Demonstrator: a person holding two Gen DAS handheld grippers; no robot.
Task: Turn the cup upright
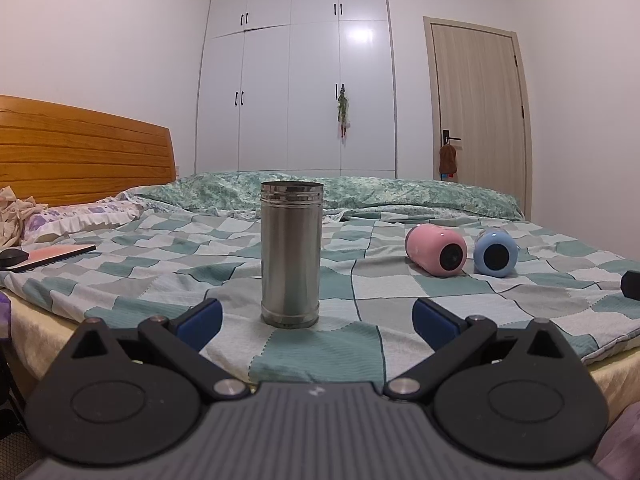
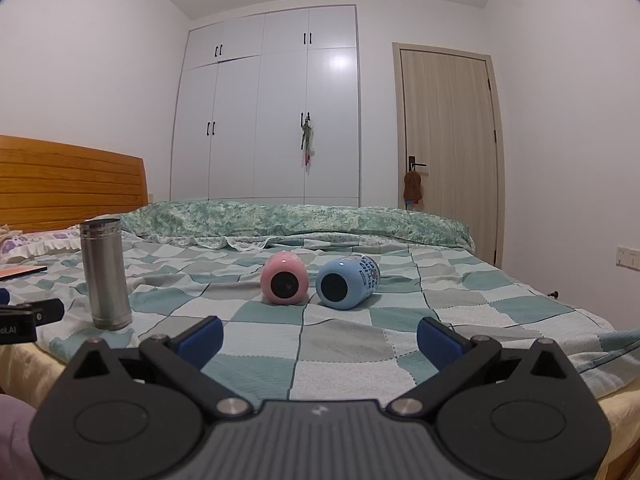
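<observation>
A steel cup [image 1: 290, 254] stands upright on the checked bedspread, just beyond my open, empty left gripper [image 1: 318, 320]; it also shows at the left of the right wrist view [image 2: 106, 274]. A pink cup [image 1: 436, 251] and a blue cup [image 1: 495, 253] lie on their sides further right, bases facing me. In the right wrist view the pink cup [image 2: 284, 283] and blue cup [image 2: 346, 282] lie side by side ahead of my open, empty right gripper [image 2: 320, 340]. The left gripper's finger [image 2: 48, 312] pokes in at the left edge.
The bed's checked bedspread [image 1: 360, 344] ends at a near edge below the grippers. A folded green quilt [image 1: 360, 192] lies along the far side. A wooden headboard [image 1: 80, 152], pillow and a flat book [image 1: 52, 256] are left. Wardrobe [image 1: 296, 80] and door [image 1: 480, 112] stand behind.
</observation>
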